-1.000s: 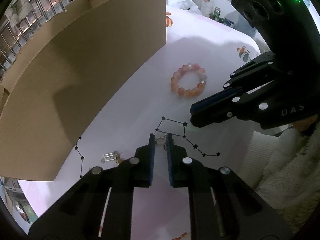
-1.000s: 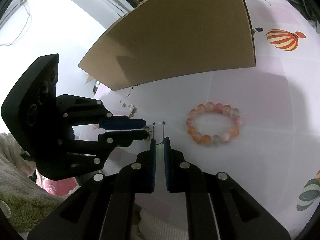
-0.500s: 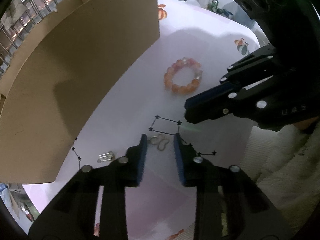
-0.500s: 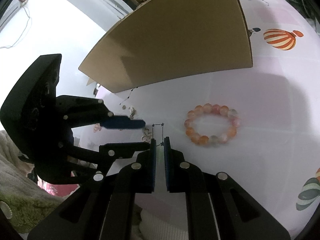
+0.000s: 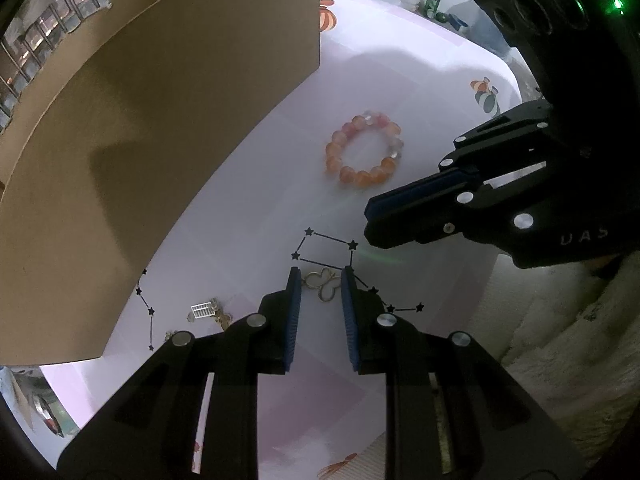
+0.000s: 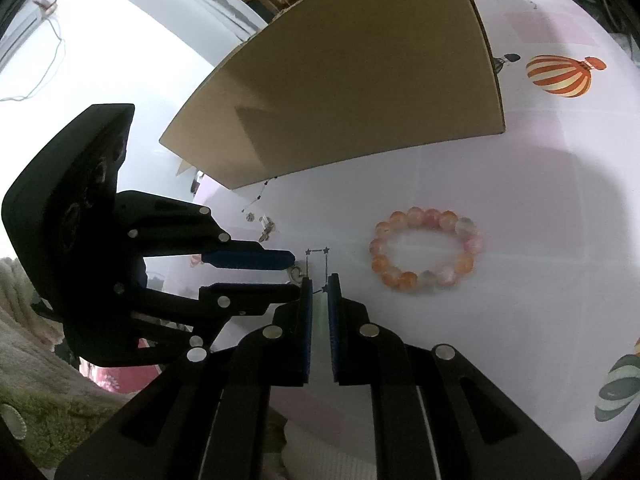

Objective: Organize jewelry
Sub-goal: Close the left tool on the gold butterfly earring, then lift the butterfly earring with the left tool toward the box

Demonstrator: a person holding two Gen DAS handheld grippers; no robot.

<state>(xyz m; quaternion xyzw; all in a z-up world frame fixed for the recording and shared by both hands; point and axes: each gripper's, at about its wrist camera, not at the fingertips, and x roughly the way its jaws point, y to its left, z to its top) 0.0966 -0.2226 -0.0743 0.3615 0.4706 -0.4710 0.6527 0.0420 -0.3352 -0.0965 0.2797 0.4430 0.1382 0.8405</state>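
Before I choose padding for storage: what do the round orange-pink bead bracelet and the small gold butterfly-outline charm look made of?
Orange-pink bead bracelet: polished stone or glass, glossy, partly translucent beads with cloudy colour; which one is unclear.
Gold butterfly-outline charm: thin metal, shiny gold finish, open wire-like outline. Plated or solid cannot be told.

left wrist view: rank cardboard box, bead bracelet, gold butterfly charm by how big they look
1. cardboard box, largest by far
2. bead bracelet
3. gold butterfly charm, smallest although nearest the camera, between the open left gripper fingers

Small trinkets (image 5: 208, 314) too tiny to identify.
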